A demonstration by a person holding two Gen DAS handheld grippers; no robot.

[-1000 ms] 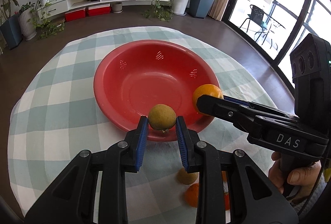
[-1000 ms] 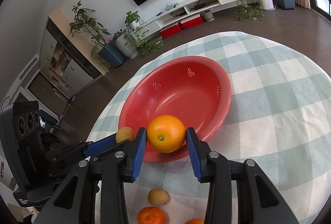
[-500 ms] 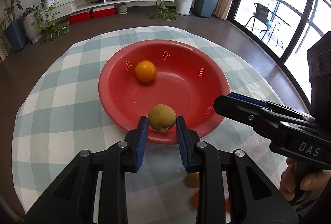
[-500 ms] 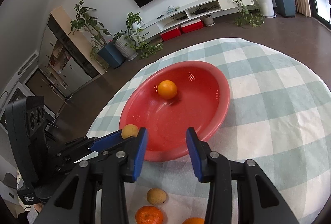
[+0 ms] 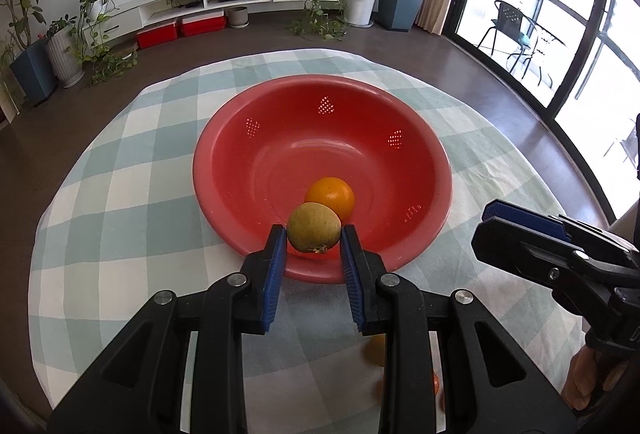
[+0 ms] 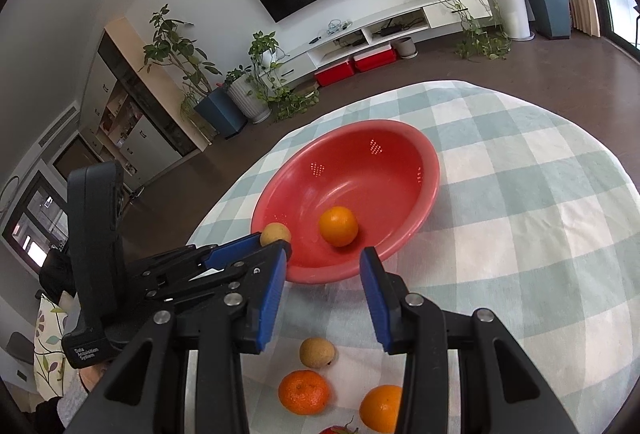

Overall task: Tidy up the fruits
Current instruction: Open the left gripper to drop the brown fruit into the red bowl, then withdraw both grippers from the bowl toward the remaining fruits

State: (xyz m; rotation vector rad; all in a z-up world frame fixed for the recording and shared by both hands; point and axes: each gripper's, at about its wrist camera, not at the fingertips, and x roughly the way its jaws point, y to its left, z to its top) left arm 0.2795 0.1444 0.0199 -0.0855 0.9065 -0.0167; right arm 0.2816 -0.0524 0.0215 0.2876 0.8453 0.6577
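The left gripper (image 5: 314,246), a black two-finger clamp with blue ribbed pads, pinches a small round yellow-green fruit with a dull, slightly rough skin (image 5: 314,227) across its widest part, one pad on each side, a dry stem stub showing at its underside. The fruit hangs just over the near rim of the wide, shallow red plastic bowl with perforated patches (image 5: 224,153). It looks light and firm, so a modest squeeze at the equator should hold it; being round, it will likely roll once let go, and a low release over the bowl's floor would calm that.

The right gripper (image 6: 324,266) is spread wide with nothing between its pads, hovering near the bowl's near edge. A glossy round orange (image 6: 338,226) lies loose on the bowl's floor, apart from the walls.

On the pale green and white checked tablecloth (image 6: 520,234), below the right gripper, lie a second small tan-green fruit (image 6: 317,352), a dimpled mandarin (image 6: 304,391) and another orange (image 6: 380,406), close together but seemingly not touching. The mandarin is probably softer, its skin looser, so it wants a gentler pinch across the middle. A red fruit at the bottom edge is too cropped to identify.
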